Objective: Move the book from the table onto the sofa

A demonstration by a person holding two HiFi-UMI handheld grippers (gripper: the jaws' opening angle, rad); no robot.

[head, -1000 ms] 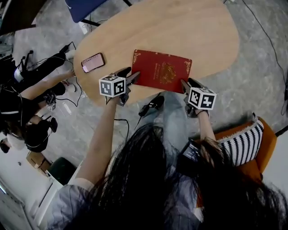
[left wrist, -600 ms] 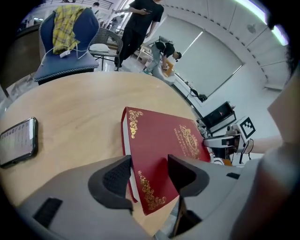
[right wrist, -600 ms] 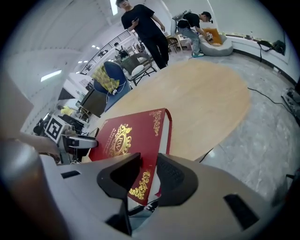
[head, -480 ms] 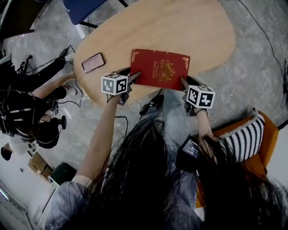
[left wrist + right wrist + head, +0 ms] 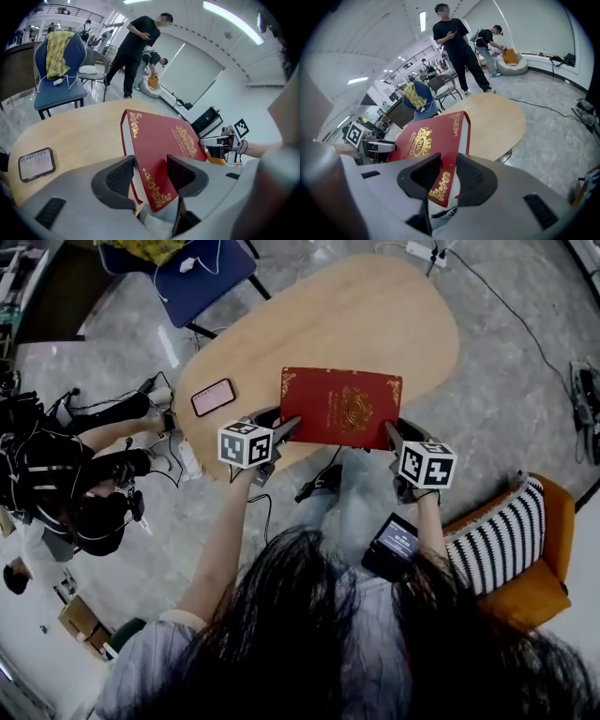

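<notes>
While book [image 5: 339, 407] hangs above table [image 5: 375, 315] | left gripper [image 5: 285, 424] jaws clamp its corner | right gripper [image 5: 393, 431] jaws closing on it

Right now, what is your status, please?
Left gripper shut on book. Right gripper fingers closing on its other corner. Book off table. Phone on table, clear of book.

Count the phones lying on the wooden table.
1: a phone lies near the table's near-left edge, beside the red book. The book covers some tabletop, so another could be hidden.
</notes>
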